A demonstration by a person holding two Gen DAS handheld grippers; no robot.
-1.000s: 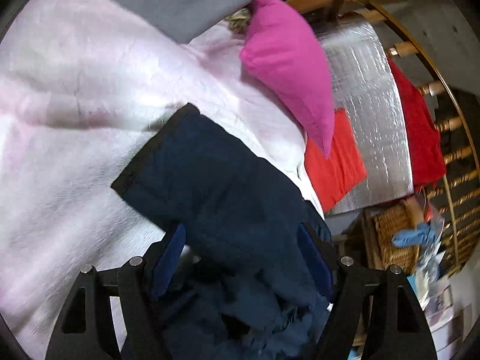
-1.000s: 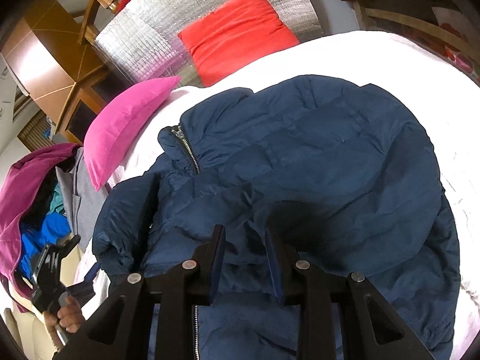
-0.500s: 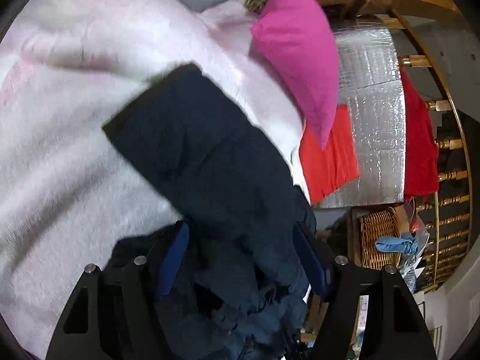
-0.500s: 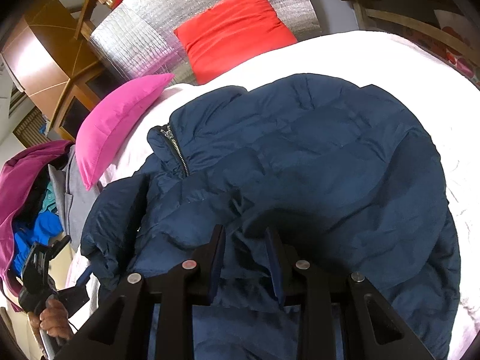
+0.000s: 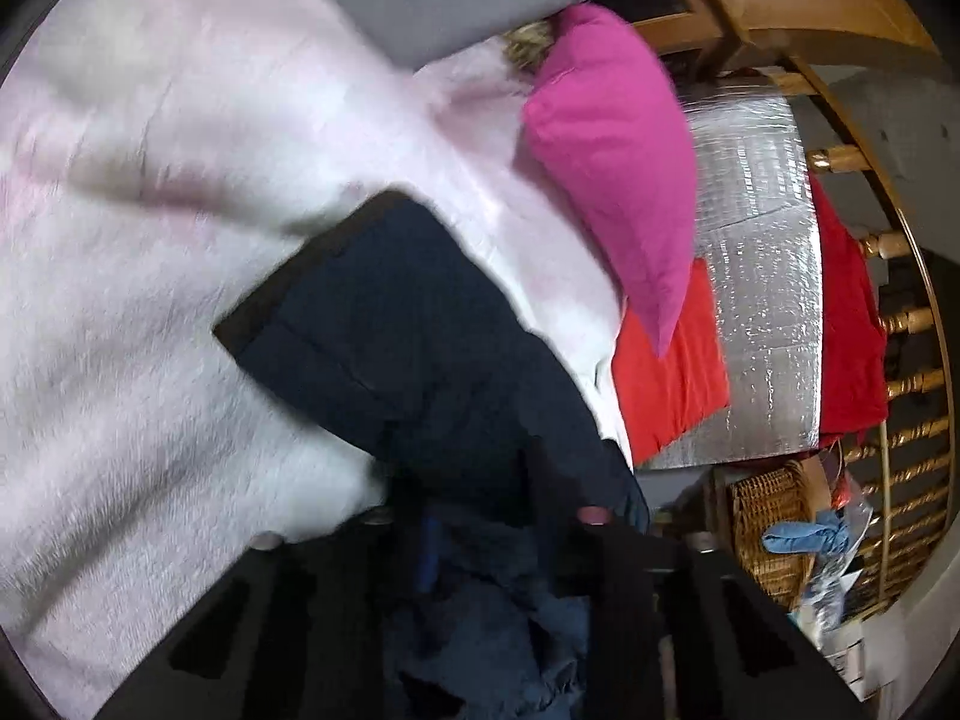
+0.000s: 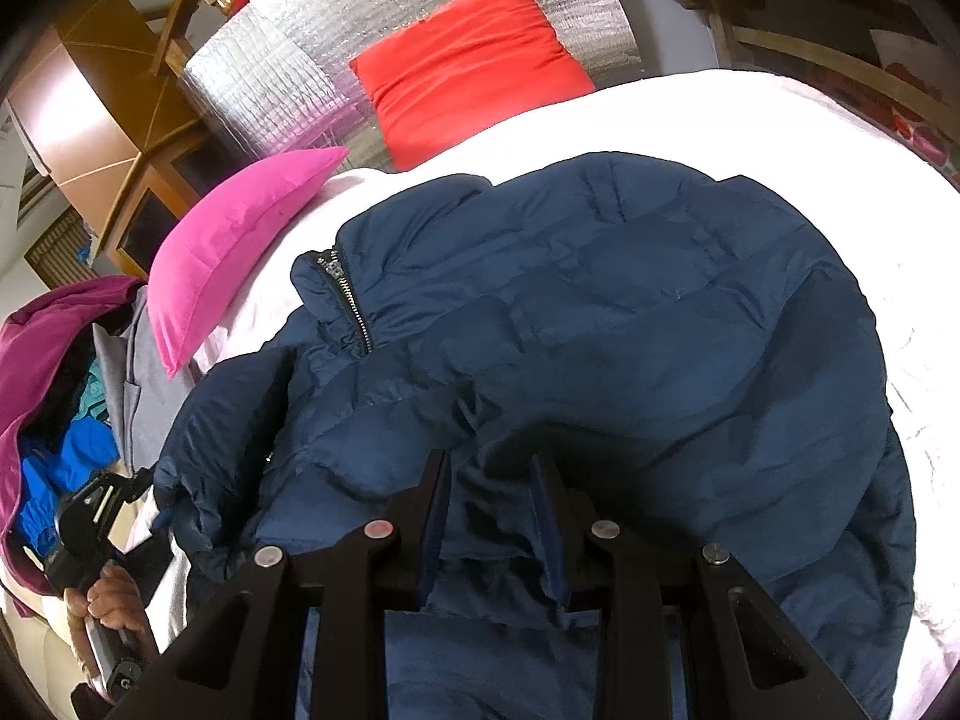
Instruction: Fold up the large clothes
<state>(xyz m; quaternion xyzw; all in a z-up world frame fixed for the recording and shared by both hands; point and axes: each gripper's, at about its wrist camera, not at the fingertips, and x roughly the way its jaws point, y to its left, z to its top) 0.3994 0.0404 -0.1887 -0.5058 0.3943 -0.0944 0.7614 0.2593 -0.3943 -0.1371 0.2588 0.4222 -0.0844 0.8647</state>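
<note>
A navy puffer jacket (image 6: 600, 312) lies spread on a white-pink blanket (image 6: 780, 120), its zipped collar toward the pillows. My right gripper (image 6: 489, 480) is shut on a bunched fold of the jacket near its lower edge. One sleeve (image 5: 390, 324) stretches across the blanket (image 5: 150, 240) in the left wrist view, dark cuff at its far end. The jaws of my left gripper (image 5: 480, 498) are closing, and the pads press on the sleeve's near part. In the right wrist view the left gripper (image 6: 90, 516) sits at the jacket's left edge, held by a hand (image 6: 108, 600).
A pink pillow (image 6: 240, 240) and a red cushion (image 6: 468, 66) lean on a silver foil mat (image 5: 756, 240) at the bed's head. Grey, purple and blue clothes (image 6: 54, 390) are piled at the left. A wicker basket (image 5: 768, 528) stands beside the bed.
My left gripper's jaws have come together from wide apart onto the sleeve. The right gripper has kept its hold and place; the jacket's left side has bunched a little.
</note>
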